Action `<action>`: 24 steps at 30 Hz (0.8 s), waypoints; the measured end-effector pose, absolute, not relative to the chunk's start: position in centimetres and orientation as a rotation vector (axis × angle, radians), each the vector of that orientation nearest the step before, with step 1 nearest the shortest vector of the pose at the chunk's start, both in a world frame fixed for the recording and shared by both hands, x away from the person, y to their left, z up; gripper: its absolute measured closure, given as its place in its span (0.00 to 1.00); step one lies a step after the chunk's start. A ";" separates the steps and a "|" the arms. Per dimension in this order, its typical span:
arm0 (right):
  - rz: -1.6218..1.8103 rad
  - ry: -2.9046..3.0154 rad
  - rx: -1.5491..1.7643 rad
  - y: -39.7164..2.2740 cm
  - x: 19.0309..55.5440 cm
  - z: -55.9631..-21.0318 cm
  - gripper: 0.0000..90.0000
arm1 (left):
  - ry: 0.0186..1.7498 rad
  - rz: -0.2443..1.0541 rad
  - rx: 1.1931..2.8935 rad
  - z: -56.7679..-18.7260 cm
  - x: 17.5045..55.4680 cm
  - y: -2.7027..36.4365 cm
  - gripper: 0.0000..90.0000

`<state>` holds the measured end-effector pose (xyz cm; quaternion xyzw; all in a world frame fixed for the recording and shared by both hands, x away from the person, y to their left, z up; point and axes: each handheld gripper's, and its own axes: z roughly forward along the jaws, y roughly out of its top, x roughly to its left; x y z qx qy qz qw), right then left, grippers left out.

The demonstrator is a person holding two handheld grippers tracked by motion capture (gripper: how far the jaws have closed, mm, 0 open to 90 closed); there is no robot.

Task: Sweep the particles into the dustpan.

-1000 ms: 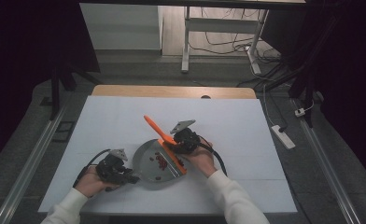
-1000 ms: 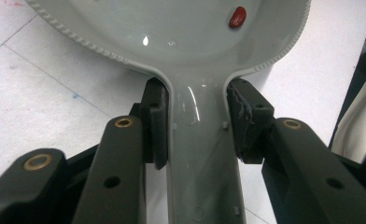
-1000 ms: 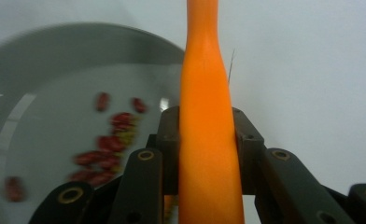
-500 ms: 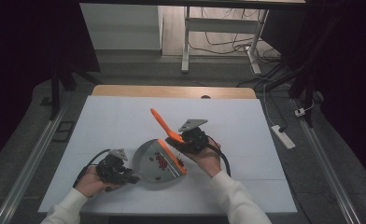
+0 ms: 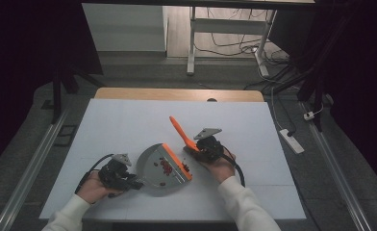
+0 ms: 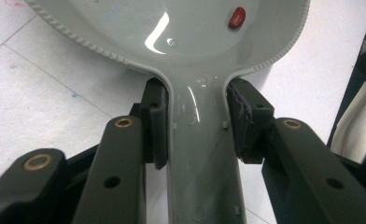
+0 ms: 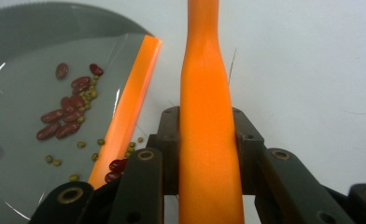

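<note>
A grey dustpan (image 5: 154, 167) with an orange front lip (image 5: 178, 162) lies on the white table, red beans and small green ones (image 5: 166, 166) scattered inside it. My left gripper (image 5: 130, 181) is shut on its grey handle (image 6: 202, 140), a pad pressing each side. One red bean (image 6: 237, 17) lies in the pan (image 6: 195, 37). My right gripper (image 5: 199, 147) is shut on the orange brush handle (image 5: 179, 129), just right of the lip. In the right gripper view the handle (image 7: 207, 116) runs up between the jaws; a few beans (image 7: 117, 166) lie on the table beside the lip (image 7: 130, 98).
The white table top (image 5: 129, 120) stretches wide behind and to both sides of the pan. A wooden strip (image 5: 177, 94) edges its far side. Cables trail from both grippers toward the near edge. A white power strip (image 5: 290, 140) lies on the floor at right.
My right gripper has carried the orange brush to the right, from over the pan to just past its orange lip. The left gripper and the dustpan have stayed put.
</note>
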<state>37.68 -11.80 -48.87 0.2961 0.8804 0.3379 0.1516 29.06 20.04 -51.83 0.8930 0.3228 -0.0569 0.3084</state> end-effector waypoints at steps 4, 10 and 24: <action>0.965 2.540 0.833 -11.1 37.2 -49.0 0.77 | 0.854 -0.150 2.362 -51.8 29.1 20.0 0.69; 1.033 2.580 0.845 -10.2 36.3 -49.2 0.77 | 0.854 -0.150 2.362 -51.8 29.0 20.0 0.69; 1.206 2.561 0.756 -9.3 34.7 -46.9 0.77 | 0.851 -0.151 2.363 -51.8 29.0 20.1 0.69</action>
